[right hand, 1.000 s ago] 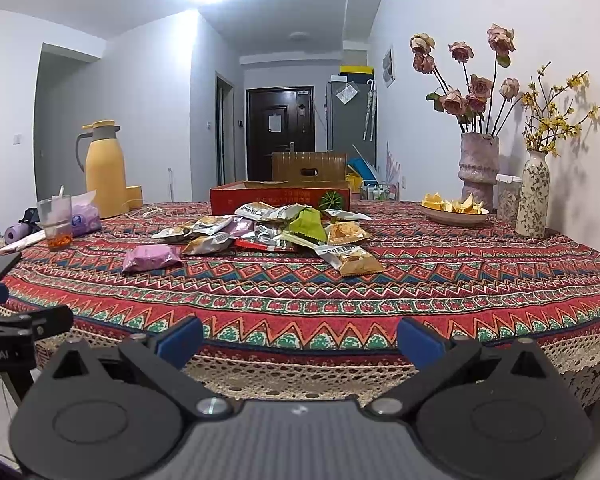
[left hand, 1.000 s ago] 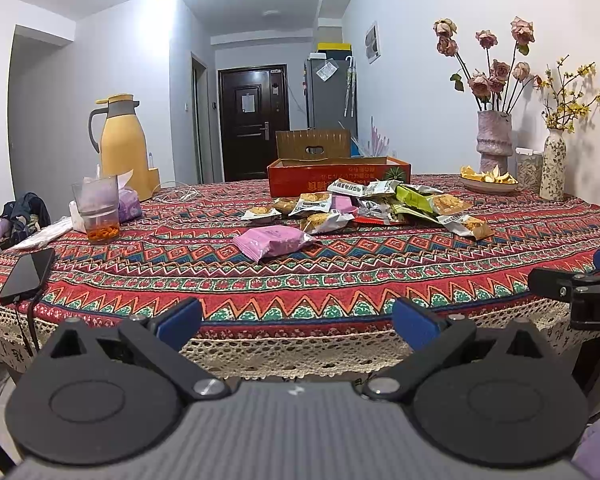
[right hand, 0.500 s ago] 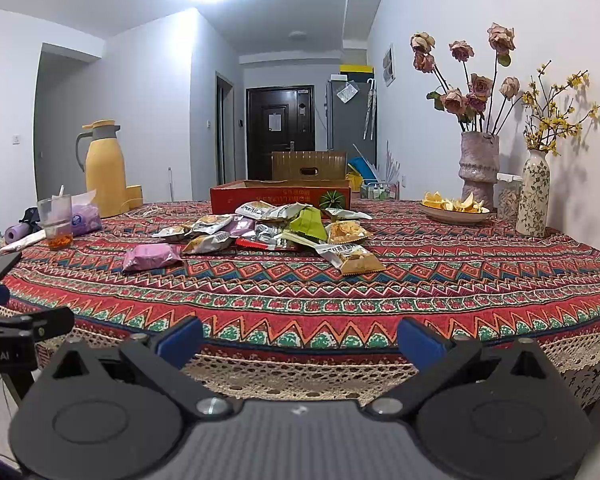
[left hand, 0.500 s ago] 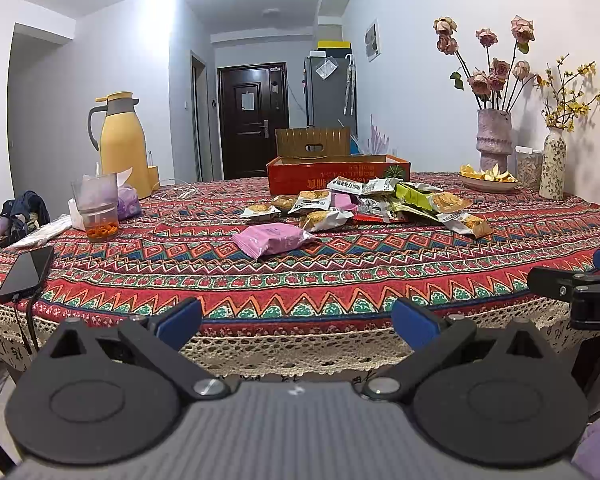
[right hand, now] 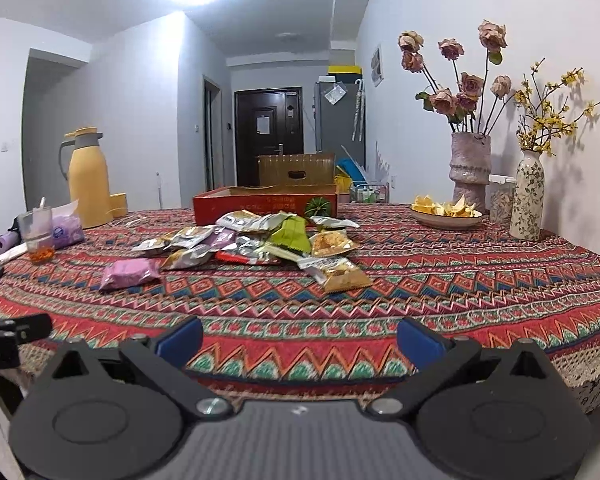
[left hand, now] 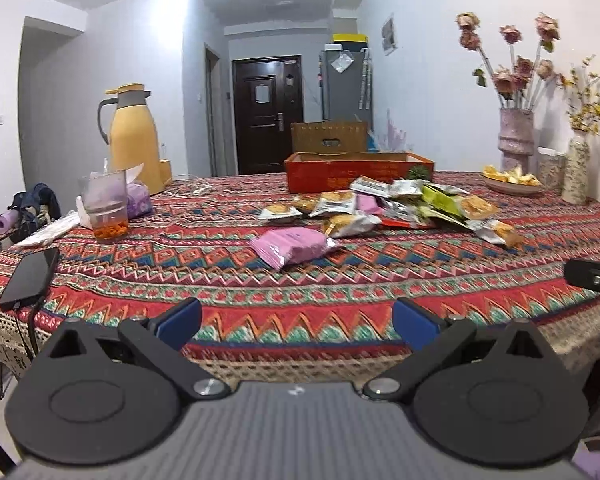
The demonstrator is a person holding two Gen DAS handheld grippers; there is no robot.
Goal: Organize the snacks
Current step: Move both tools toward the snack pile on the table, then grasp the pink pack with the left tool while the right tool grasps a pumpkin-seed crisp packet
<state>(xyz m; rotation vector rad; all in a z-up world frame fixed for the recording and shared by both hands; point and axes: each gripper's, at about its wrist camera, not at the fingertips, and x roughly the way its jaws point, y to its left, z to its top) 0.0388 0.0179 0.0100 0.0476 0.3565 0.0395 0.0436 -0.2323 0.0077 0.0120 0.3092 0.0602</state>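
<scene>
A pile of snack packets lies mid-table in front of a red cardboard box. A pink packet lies apart, nearest the front edge. A yellow snack packet lies at the pile's right. My left gripper is open and empty over the table's front edge. My right gripper is open and empty there too, to the right of the left one.
A patterned tablecloth covers the table. At left stand a yellow thermos, a plastic cup and a black phone. At right are two flower vases and a fruit plate.
Both grippers have risen and moved a little forward towards the table, so the tabletop shows from higher. Nothing on the table has moved.
</scene>
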